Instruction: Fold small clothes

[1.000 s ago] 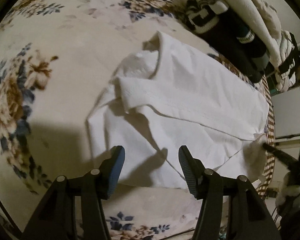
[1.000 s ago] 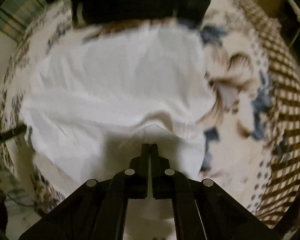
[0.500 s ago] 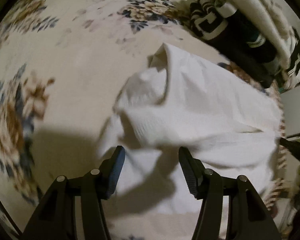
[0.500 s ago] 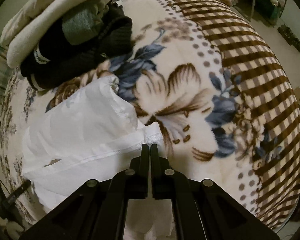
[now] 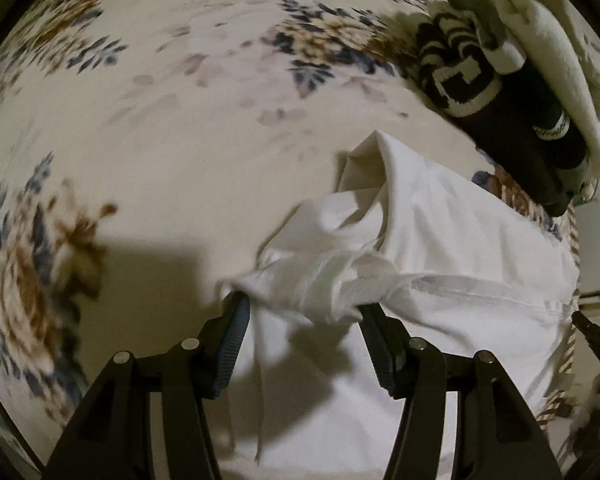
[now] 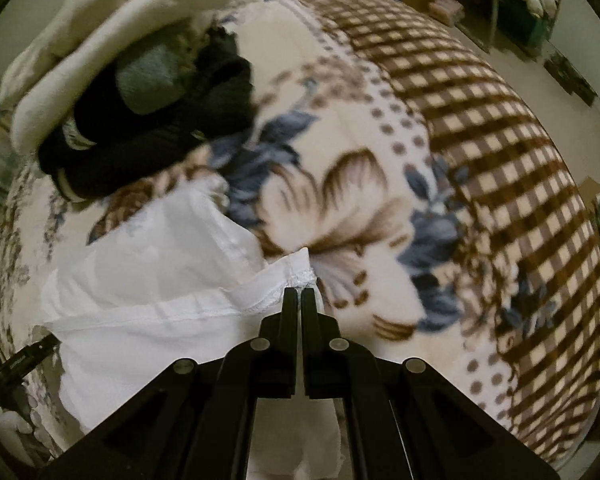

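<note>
A small white garment (image 5: 452,248) lies rumpled on a flowered blanket (image 5: 160,128). My left gripper (image 5: 300,312) is open, its jaws wide apart, with a bunched fold of the garment draped between and over the fingertips. My right gripper (image 6: 299,295) is shut on a hemmed corner of the white garment (image 6: 172,280) and holds it lifted above the blanket (image 6: 360,184). The right gripper's tip shows at the right edge of the left wrist view (image 5: 592,328).
A pile of black, striped and cream clothes (image 5: 520,80) sits at the far right of the blanket, also seen in the right wrist view (image 6: 140,92). The brown checked blanket border (image 6: 500,152) curves down to a floor with clutter (image 6: 520,12).
My right gripper has pulled the garment's corner up and across, bunching the cloth. My left gripper has moved forward, so the fold now lies between its open fingers.
</note>
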Demonstrator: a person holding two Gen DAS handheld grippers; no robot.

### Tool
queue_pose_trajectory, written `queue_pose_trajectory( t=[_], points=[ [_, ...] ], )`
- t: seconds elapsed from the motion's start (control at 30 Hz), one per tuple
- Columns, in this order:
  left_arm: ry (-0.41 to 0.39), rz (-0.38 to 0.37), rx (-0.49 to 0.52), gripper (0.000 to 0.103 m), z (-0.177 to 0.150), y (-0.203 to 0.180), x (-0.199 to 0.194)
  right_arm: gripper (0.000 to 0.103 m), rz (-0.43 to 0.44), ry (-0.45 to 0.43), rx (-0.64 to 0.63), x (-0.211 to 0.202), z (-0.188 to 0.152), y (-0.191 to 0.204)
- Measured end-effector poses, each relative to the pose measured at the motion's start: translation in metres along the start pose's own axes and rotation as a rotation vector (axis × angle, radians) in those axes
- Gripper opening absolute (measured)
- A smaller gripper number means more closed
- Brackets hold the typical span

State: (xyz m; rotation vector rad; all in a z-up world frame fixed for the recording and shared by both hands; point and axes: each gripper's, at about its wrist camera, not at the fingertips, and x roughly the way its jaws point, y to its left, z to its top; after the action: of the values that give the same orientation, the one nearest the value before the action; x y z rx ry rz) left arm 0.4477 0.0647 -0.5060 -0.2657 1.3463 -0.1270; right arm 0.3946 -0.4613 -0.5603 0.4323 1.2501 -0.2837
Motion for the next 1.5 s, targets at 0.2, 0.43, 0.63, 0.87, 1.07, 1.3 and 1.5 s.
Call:
queue_pose_trajectory(
  t=[0.2, 0.43, 0.63, 0.87, 1.07, 1.3, 1.5],
  points=[
    [-0.015, -0.006, -0.046, 0.053, -0.007, 0.011, -0.013, 0.002, 0.032, 0.035, -0.033, 0.006, 0.009, 0.002],
    [-0.052, -0.103, 0.058, 0.054, 0.005, -0.012, -0.017, 0.057, 0.121, 0.094, 0.063, 0.007, 0.002, -0.018],
    [-0.042, -0.083, 0.173, 0.043, 0.021, -0.029, 0.018, 0.064, 0.206, 0.184, 0.077, 0.038, 0.001, -0.019],
    [-0.141, -0.090, 0.139, 0.012, 0.024, -0.022, -0.007, 0.008, 0.181, 0.074, 0.016, 0.021, -0.002, 0.001],
    [-0.155, -0.089, 0.065, 0.011, 0.037, -0.005, -0.007, 0.008, 0.143, -0.001, -0.064, -0.004, 0.002, 0.018],
    [-0.126, -0.103, 0.000, 0.014, 0.035, 0.004, -0.011, 0.021, 0.120, 0.076, -0.039, 0.009, 0.009, 0.010],
    [-0.120, -0.111, -0.061, 0.023, 0.022, 0.009, -0.016, 0.053, 0.233, 0.066, 0.143, 0.009, 0.005, -0.022]
  ],
)
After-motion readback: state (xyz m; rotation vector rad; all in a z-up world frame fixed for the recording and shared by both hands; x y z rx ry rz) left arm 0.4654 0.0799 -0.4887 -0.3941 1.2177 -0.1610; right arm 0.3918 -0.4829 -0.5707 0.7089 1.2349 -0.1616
